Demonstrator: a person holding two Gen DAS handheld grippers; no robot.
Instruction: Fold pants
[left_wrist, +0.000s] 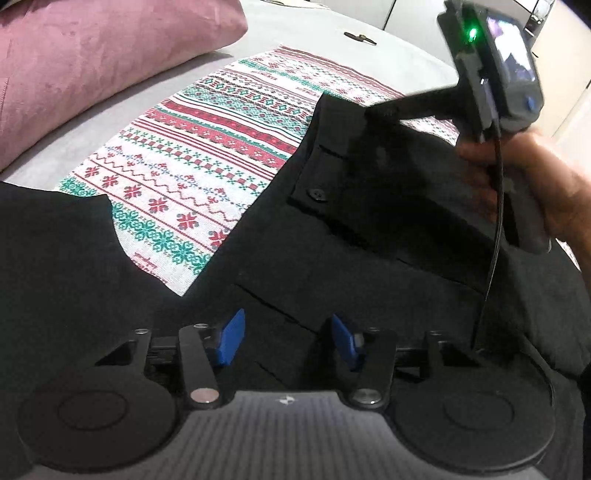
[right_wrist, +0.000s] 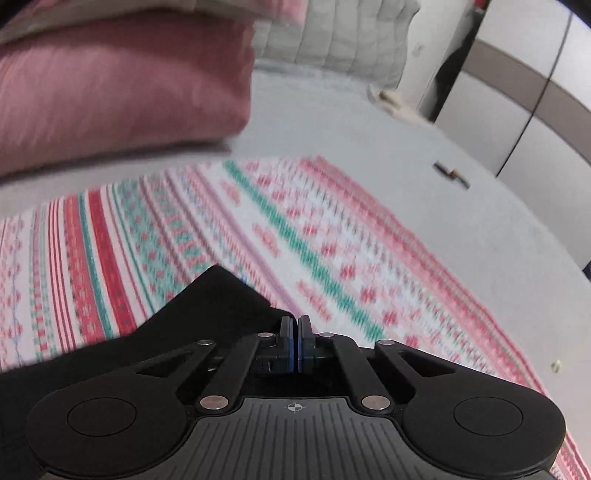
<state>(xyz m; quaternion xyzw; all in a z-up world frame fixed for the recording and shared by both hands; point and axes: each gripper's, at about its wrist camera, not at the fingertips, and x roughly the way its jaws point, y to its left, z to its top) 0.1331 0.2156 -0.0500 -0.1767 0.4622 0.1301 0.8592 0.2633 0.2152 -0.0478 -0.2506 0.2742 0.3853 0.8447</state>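
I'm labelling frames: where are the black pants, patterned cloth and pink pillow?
black pants (left_wrist: 369, 258): left wrist view, fabric below the pocket button.
patterned cloth (left_wrist: 207, 147): left wrist view, red stripe.
pink pillow (right_wrist: 129, 96): right wrist view, front face.

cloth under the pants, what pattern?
The cloth carries white knit-style bands of red and green stripes, zigzags and snowflake motifs, under the black pants. Sharpest in the left wrist view.

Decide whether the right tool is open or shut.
Shut: the right tool has its blue pads pressed together on the edge of the black pants.
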